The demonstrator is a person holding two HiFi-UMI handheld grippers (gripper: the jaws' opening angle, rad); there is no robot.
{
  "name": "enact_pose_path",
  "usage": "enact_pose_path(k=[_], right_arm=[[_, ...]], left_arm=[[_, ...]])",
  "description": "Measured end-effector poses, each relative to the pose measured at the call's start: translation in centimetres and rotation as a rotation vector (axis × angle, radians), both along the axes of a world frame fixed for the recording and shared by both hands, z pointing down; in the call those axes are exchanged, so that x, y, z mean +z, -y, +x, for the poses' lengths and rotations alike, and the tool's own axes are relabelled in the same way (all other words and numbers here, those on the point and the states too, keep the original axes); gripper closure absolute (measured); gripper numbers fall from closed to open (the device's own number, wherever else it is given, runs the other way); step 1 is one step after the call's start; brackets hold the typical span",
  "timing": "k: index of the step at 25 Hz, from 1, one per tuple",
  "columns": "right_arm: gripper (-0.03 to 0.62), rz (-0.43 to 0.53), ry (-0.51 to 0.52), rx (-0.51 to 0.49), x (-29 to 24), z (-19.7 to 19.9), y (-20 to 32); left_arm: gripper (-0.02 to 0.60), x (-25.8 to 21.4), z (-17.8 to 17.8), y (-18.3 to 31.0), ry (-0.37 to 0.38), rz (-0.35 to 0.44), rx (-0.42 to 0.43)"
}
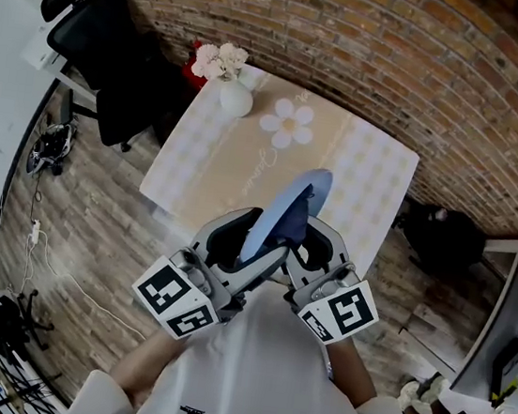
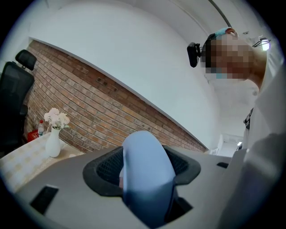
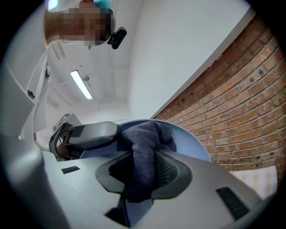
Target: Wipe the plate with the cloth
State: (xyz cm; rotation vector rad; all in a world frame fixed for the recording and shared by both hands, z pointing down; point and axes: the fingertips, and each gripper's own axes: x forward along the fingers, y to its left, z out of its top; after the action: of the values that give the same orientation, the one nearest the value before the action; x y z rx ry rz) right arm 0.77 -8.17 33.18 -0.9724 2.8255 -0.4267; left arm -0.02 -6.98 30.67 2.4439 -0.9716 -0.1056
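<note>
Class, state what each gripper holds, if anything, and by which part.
The left gripper holds the light blue plate by its rim. The right gripper pinches the dark blue cloth by a bunched fold.

head: steeply down over table [image 1: 217,163] | gripper views: close, tilted upward — share brick wall [image 2: 103,116] (plate [image 3: 195,145] too)

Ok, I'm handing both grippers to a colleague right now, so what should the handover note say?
Left gripper: shut on the pale blue plate, held on edge above the table.
Right gripper: shut on the dark cloth, which lies against the plate's face.
Done: both things are off the table and brought together.
Left: rub the cloth across the plate; how much is already wiped cannot be told.
</note>
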Motion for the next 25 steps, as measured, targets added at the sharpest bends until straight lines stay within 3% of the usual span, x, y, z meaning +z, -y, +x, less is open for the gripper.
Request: enact_pose_path(k=[6,16,25], right_arm=[[0.468,0.024,-0.001,0.002,-0.4,0.1,0.8],[0.468,0.044,-0.053,0.106,0.5,2.7,4.6],[0.468,-0.017,-0.084,0.175,3.5,4.4,6.9]], left_arm=[[0.305,-0.3,-0.1,0.2,0.010,0.012,-0.005],[0.305,-1.1,0.6,0.1,0.016,0.038,0.003],[0.305,-2.5,0.5,0.2,-0.003,0.071,0.000]])
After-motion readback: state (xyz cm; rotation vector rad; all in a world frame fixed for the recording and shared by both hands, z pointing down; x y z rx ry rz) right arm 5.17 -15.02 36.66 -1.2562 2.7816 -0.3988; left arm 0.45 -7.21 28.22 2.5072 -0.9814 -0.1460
